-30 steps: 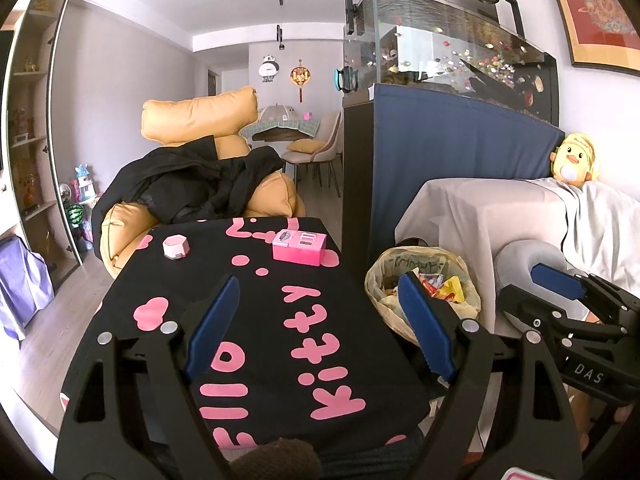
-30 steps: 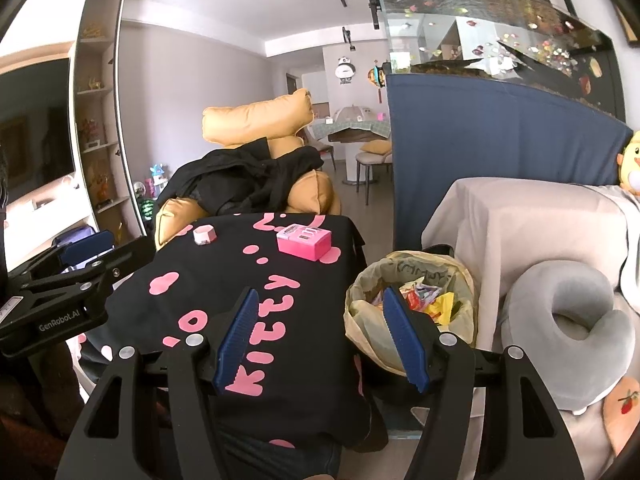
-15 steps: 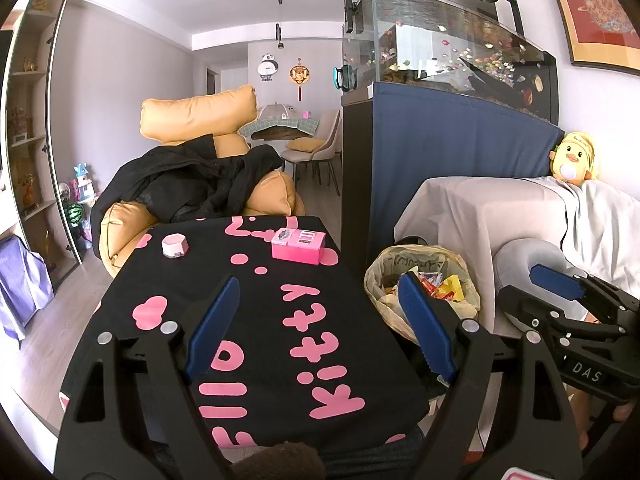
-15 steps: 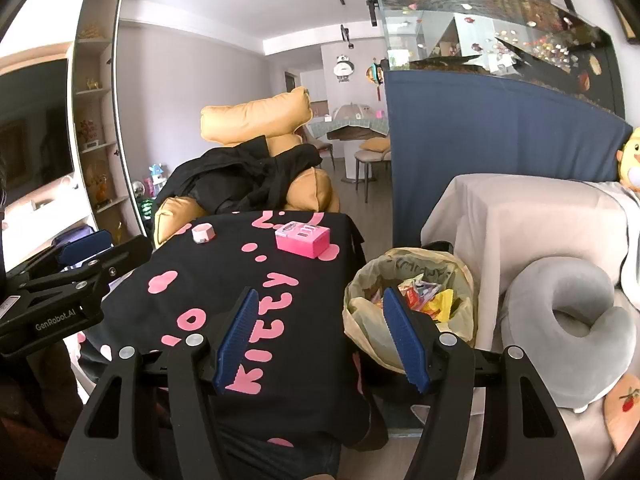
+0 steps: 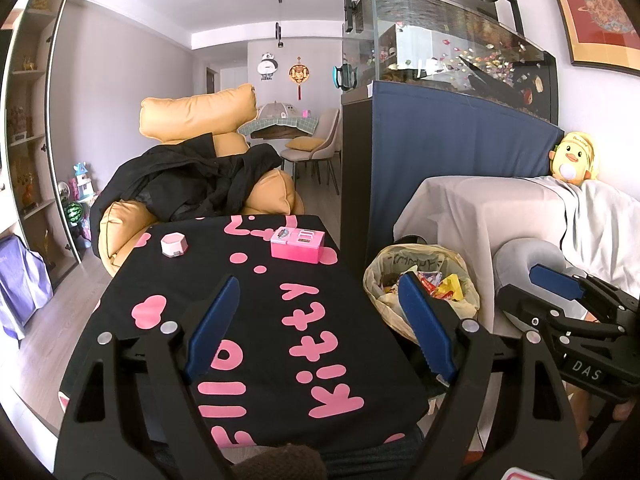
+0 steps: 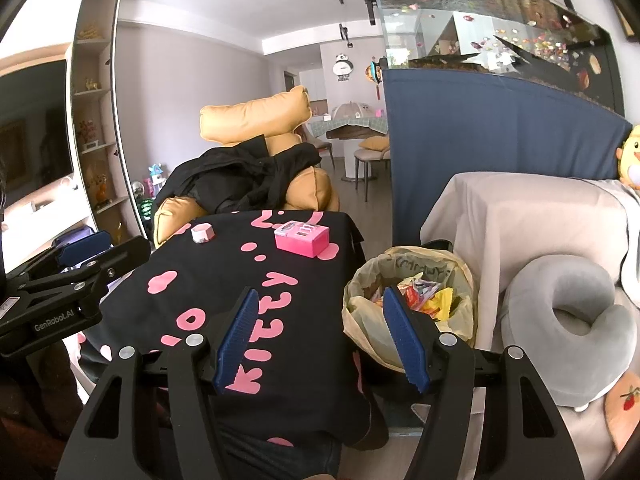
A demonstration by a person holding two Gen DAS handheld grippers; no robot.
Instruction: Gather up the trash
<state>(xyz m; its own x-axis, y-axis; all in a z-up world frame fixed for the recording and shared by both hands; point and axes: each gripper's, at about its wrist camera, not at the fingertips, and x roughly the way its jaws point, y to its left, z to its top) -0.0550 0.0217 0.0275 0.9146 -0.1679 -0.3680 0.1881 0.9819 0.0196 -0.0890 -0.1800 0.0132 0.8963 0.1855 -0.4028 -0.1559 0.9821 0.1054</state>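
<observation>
Ribbed blue pads line the black plastic fingers of my left gripper (image 5: 316, 312), which stands wide open with nothing between its jaws, poised above a table draped in a black cloth (image 5: 248, 320) printed with pink letters and blobs. My right gripper (image 6: 322, 322) is likewise spread apart and empty, its serrated pads framing the cloth's edge and the bin beside it. At the table's far end sit a glossy pink rectangular box (image 5: 297, 244) and, well apart to its left, a small pale pink hexagonal box (image 5: 174, 244). Just beside the table's right edge stands the trash bin (image 6: 408, 300), lined with a crinkled, translucent yellowish bag and holding crumpled wrappers (image 6: 430, 298) in red, yellow and white. Right of the bin, a grey U-shaped neck pillow (image 6: 568, 320), soft and rounded, rests against a sofa covered in a pale smooth sheet (image 6: 520, 216). Behind the table, a puffy tan leather armchair (image 5: 200, 114) carries a rumpled black jacket (image 5: 192, 184), and a tall glass fish tank (image 5: 452, 48) rises over a dark blue cloth-fronted cabinet.
</observation>
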